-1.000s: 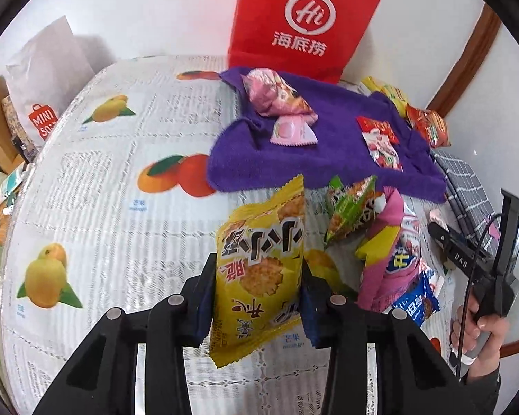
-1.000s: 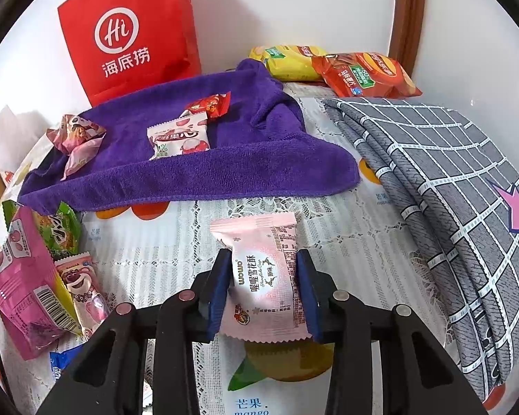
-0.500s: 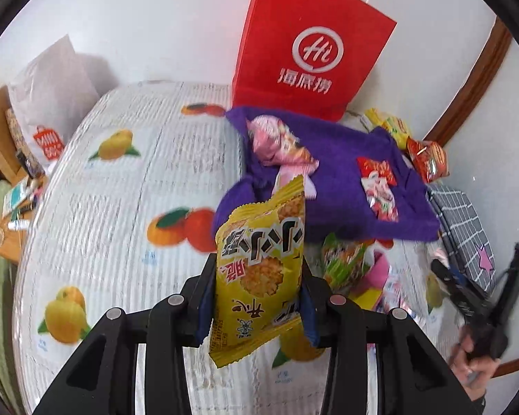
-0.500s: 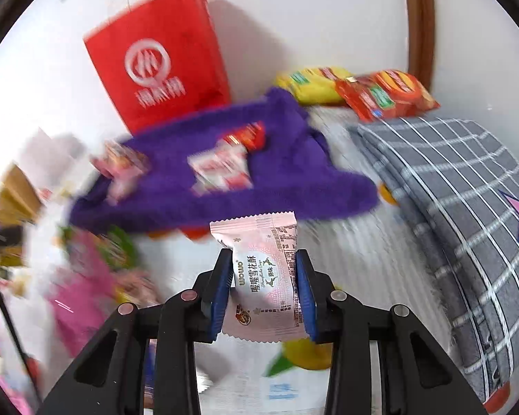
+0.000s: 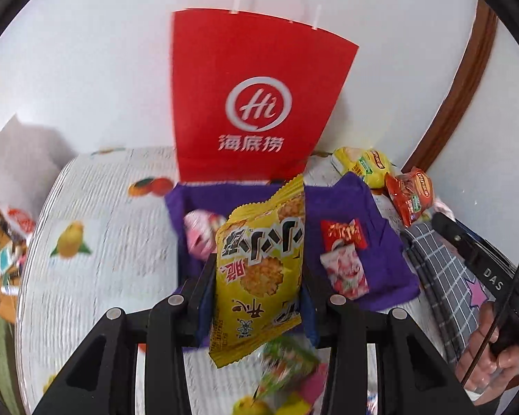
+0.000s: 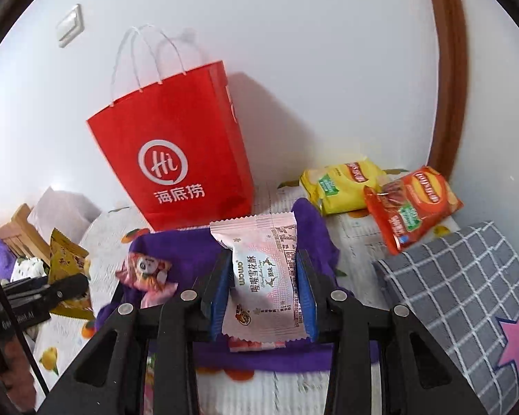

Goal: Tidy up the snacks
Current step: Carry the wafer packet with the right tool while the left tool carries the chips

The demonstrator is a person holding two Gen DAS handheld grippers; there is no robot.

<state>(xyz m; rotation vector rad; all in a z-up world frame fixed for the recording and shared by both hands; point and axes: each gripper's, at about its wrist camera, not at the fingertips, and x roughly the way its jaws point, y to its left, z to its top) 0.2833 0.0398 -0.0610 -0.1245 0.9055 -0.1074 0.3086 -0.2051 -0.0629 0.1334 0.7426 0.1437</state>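
Left tool [image 5: 257, 278] clenched on the yellow cracker packet [image 5: 259, 263], held upright in the air above the purple towel [image 5: 380, 242]. Right tool [image 6: 263, 288] clenched on the pink snowflake-crisp packet [image 6: 264, 276], also airborne over the towel.

Done so far, judging by layout: three small packets lie on the towel, a pink one [image 5: 199, 233] at 9 o'clock of the cracker packet, a red one [image 5: 342, 233] and a pink-white one [image 5: 344, 271] at 3 o'clock.

Left to do: both held packets need placing. Loose snacks remain on the surface [image 5: 97, 276] at 6 o'clock, blurred. Yellow chip bag [image 6: 342, 186] and red chip bag [image 6: 411, 207] sit at 1 o'clock, off the towel, beside the red paper bag [image 6: 176, 159]. Roughly midway, in my judgement.
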